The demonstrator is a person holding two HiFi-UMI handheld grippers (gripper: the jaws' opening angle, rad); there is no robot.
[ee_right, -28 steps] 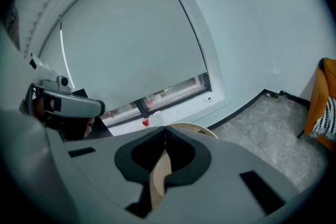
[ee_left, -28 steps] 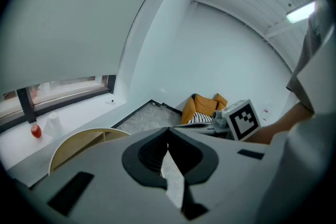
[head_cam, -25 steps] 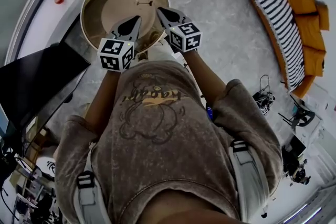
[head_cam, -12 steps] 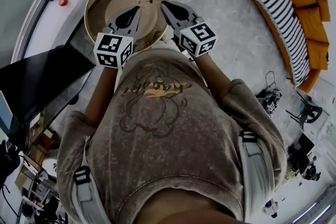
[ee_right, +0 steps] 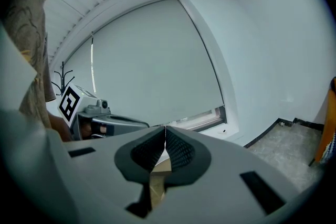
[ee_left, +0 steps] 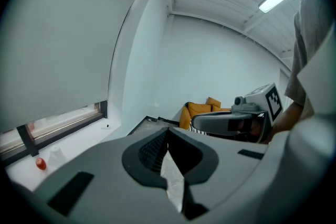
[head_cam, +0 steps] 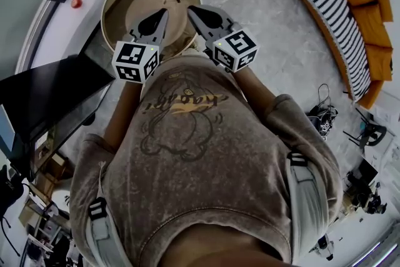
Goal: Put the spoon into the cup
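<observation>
A: Where is the spoon?

B: No view shows it for certain, nor the cup. The head view has 1 round table (head_cam: 119,3) under the tools. Its top is small in the picture and partly covered, so neither thing can be picked out. Both gripper views look out at walls and a window, not down.

A: And the tools?

B: There are 2. The left gripper (head_cam: 164,11) has its jaws tip to tip with nothing between them. The right gripper (head_cam: 190,9) is the same, pads meeting, with only tan table top showing through the gap below them. Both hang over the table's near side, close together but not touching.

A: How would the spoon handle?

B: Going by the task alone, it is probably light, stiff and smooth, so it could slip. It would lie flat and low, which makes it awkward to pinch. The best hold looks to be across the handle near its middle, leaving the bowl end free to go in first. The cup is likely light too and could tip if knocked.

A: The count?

B: 0 spoons and 0 cups that can be made out. There are 2 grippers, 1 table, 1 person, 1 orange sofa (head_cam: 350,15) and 1 small red thing (head_cam: 76,2) on the ledge.
</observation>
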